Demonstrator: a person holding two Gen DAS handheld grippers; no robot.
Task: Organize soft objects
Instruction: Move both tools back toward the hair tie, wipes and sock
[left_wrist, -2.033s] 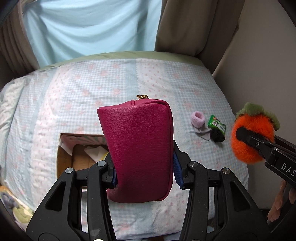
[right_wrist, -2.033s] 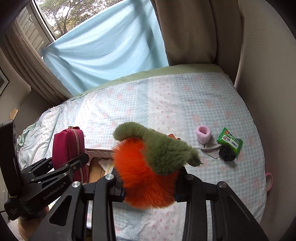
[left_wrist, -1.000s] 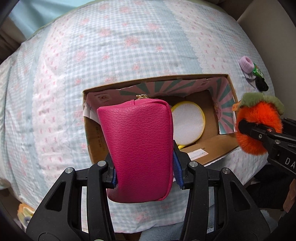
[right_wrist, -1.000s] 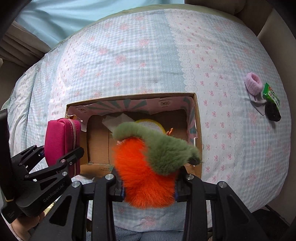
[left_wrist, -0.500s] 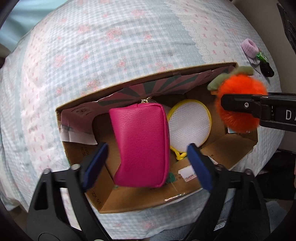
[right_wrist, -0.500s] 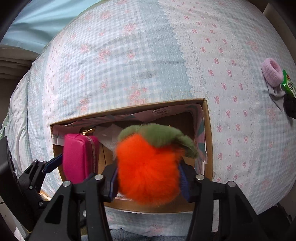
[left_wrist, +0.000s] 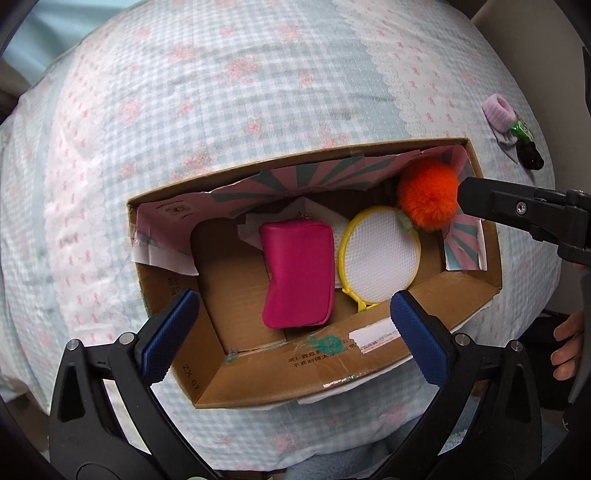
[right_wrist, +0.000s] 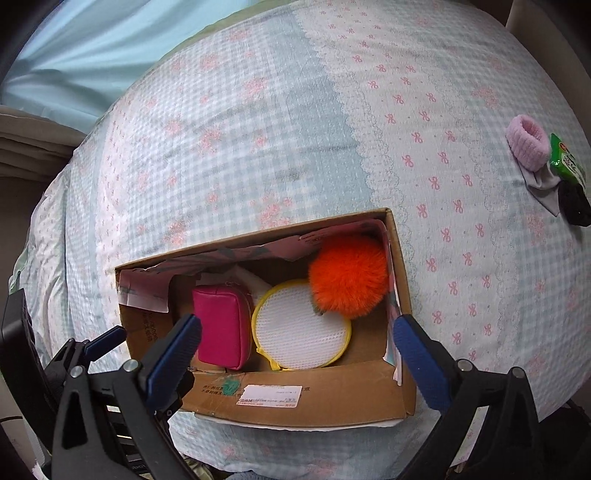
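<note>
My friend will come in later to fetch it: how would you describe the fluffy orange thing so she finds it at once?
Look for the open cardboard box lying on the checked bedspread. Inside, at its right end, the orange pompom sits in the far corner, overlapping the edge of a round white mesh pad with a yellow rim. It is the only furry thing there; the pink pouch further left is smooth.

Soft even daylight, strong fisheye warp, edges dark, perhaps blurred.
</note>
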